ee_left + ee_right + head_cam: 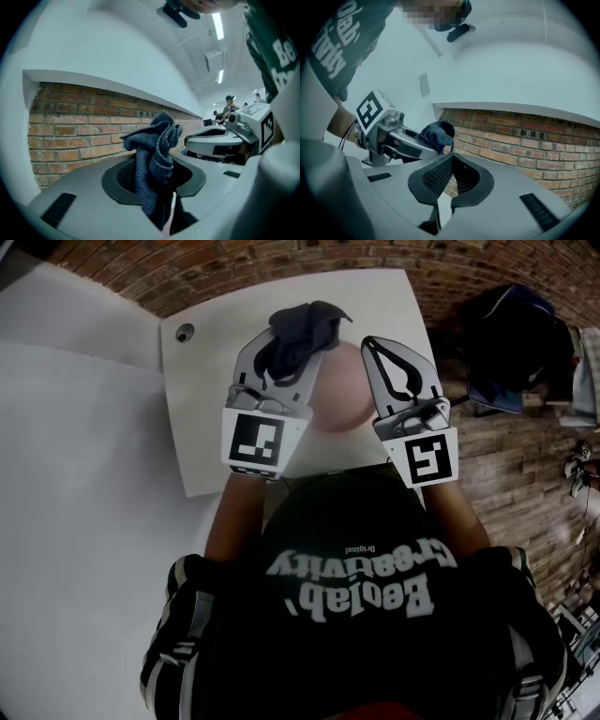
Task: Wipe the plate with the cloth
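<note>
Gripping the cloth [300, 329] between its jaws, the left tool [286, 357] sits beside the right tool [373, 348], whose jaws meet at the tips; the plate [342, 395] lies between the tools.

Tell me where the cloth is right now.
In the head view the cloth is clamped in the left gripper, at the left side of the pink plate, with the right gripper beside it.

shirt [367, 610] | print: "Beolab Creativity" | small print: "Original"

Left gripper [284, 345] laden; right gripper [373, 346] closed, empty.
</note>
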`<state>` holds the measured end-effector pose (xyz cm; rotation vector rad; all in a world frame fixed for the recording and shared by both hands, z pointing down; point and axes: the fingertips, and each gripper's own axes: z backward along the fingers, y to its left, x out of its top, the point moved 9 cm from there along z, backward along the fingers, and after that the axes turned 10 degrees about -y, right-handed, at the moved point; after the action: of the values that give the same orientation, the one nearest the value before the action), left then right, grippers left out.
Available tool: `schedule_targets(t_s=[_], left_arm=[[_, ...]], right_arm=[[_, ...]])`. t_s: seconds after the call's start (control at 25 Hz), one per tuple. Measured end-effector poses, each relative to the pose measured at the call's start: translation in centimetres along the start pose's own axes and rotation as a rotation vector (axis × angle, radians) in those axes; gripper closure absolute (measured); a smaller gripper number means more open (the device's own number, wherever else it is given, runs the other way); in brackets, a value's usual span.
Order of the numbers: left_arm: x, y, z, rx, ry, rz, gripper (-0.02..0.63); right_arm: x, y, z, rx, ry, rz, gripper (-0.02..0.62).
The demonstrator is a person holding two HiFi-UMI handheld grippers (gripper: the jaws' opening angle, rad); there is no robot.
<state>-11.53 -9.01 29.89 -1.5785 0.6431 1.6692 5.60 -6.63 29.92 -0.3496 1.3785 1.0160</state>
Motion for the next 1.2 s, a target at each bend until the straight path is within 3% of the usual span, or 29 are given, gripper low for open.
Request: schedule_targets(t_s=[0.12,0.52,1.2], left_arm=[[0.2,-0.2,0.0,0.008,-0.004,-0.009,0.472],[0.8,-1.1,0.9,0.034,-0.006,-0.022,0.472],[1.1,-2.1,1.0,0.050,0.001,-0.026,0.472]], right_arm=[[0.0,-0.1,-0.2,0.043,0.002,-0.043,0.600],[0.4,0.1,0.0,0.066,0.008,-0.030,0.600],[0.7,-0.7,1.2,0.048,0.008,-0.048,0.600]])
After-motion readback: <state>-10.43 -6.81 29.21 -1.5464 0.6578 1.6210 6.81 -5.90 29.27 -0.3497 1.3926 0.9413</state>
